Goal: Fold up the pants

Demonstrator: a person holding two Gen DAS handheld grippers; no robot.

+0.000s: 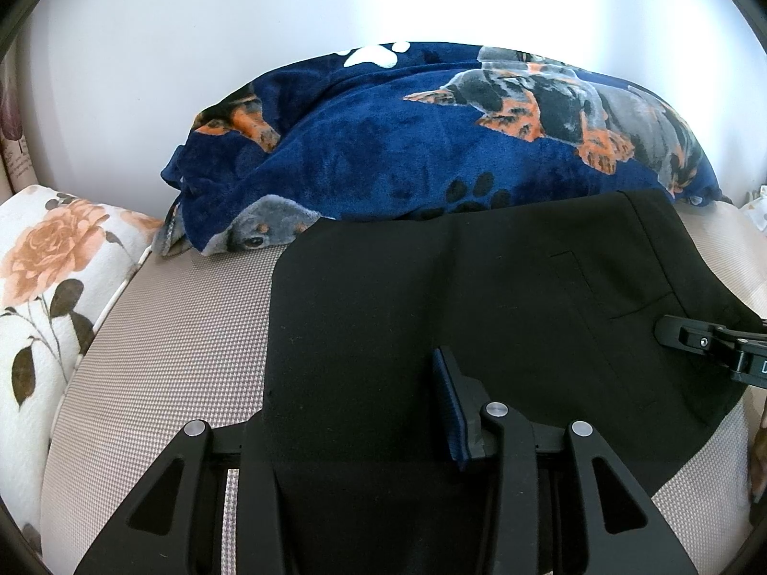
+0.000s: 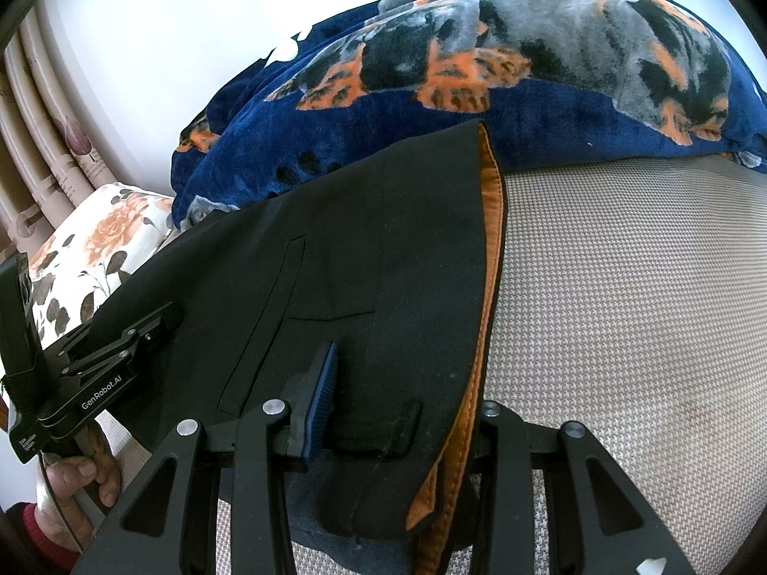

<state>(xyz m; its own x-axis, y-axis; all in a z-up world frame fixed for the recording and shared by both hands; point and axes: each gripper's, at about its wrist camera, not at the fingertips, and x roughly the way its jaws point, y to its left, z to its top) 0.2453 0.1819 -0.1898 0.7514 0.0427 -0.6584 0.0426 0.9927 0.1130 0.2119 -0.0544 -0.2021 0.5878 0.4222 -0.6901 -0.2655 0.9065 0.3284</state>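
Note:
Black pants [image 1: 479,297] lie on a beige woven bed surface [image 1: 182,335]. In the right wrist view the pants [image 2: 335,249] show an orange-lined waistband [image 2: 489,258] and a pocket slit. My left gripper [image 1: 354,412] is shut on a fold of the pants, with the blue pad of its right finger [image 1: 450,407] showing and its left finger hidden under cloth. My right gripper [image 2: 402,397] is shut on the waistband end, with its left blue pad [image 2: 321,397] visible. The left gripper also shows in the right wrist view [image 2: 124,340], and the right gripper's tip shows in the left wrist view [image 1: 704,340].
A dark blue fleece blanket with dog prints [image 1: 431,143] is heaped behind the pants against a white wall. A white pillow with orange roses [image 1: 52,278] lies at the left. Bare beige bed surface [image 2: 623,311] extends to the right of the waistband.

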